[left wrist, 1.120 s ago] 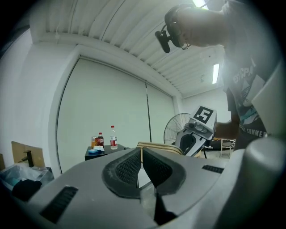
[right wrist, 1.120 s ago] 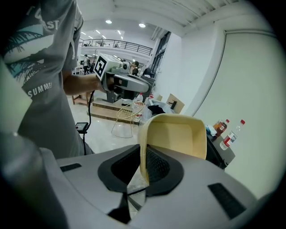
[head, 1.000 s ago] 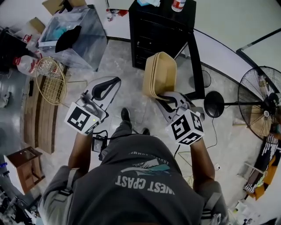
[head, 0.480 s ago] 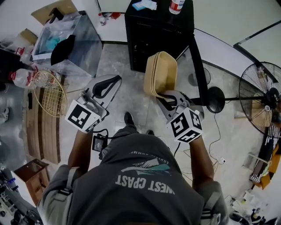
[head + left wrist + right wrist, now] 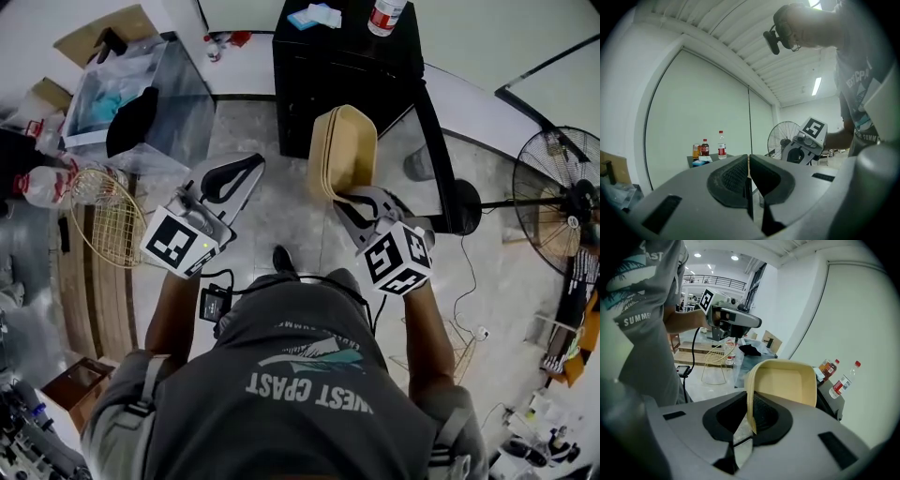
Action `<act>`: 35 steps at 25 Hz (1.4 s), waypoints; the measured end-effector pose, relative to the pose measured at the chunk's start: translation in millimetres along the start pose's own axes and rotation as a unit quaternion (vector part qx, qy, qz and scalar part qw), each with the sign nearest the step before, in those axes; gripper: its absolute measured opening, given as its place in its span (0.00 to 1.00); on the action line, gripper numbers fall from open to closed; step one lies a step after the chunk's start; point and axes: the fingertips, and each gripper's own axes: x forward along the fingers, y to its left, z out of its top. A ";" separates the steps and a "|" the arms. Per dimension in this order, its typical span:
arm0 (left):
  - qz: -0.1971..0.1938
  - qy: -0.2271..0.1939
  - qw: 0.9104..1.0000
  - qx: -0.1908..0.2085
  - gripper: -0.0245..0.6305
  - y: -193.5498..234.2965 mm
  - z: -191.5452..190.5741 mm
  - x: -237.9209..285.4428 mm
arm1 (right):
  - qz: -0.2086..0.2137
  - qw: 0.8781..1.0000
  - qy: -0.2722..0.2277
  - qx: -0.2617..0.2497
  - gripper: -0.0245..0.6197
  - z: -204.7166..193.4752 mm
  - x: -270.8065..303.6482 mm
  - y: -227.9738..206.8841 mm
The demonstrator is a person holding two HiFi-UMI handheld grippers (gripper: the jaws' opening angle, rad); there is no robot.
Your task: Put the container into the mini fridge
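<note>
Container (image 5: pixel 343 155) — rim pinched in right gripper (image 5: pixel 356 202); left gripper (image 5: pixel 232 178) closed, empty. Hold pinch firm — enter fridge (image 5: pixel 342 56) squarely, no tilting.

Grey mottled floor (image 5: pixel 286 216); black pedestal fan (image 5: pixel 562 202) right; wire basket (image 5: pixel 103 220), wooden planks (image 5: pixel 84 291) left

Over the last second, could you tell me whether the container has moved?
Yes, slightly: in the head view the container, held by the right gripper, has edged toward the mini fridge, overlapping its front more.
</note>
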 end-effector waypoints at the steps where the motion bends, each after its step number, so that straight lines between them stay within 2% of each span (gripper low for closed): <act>1: -0.002 -0.001 1.000 0.000 0.08 4.7 -1.0 -0.8 | -0.001 1.000 0.000 -0.001 0.12 2.5 5.4 -2.0; 9: 0.000 -0.007 1.000 -0.017 0.08 33.5 -14.9 -4.5 | -0.002 1.000 0.019 -0.008 0.12 4.4 42.9 -20.2; 17: 0.029 -0.007 0.999 -0.027 0.08 56.9 -31.8 -4.6 | 0.000 0.999 0.034 -0.021 0.12 -17.7 80.3 -50.4; 35: 0.081 0.040 0.994 -0.065 0.08 100.3 -80.5 6.4 | 0.015 0.998 0.055 -0.040 0.12 -73.2 180.1 -100.2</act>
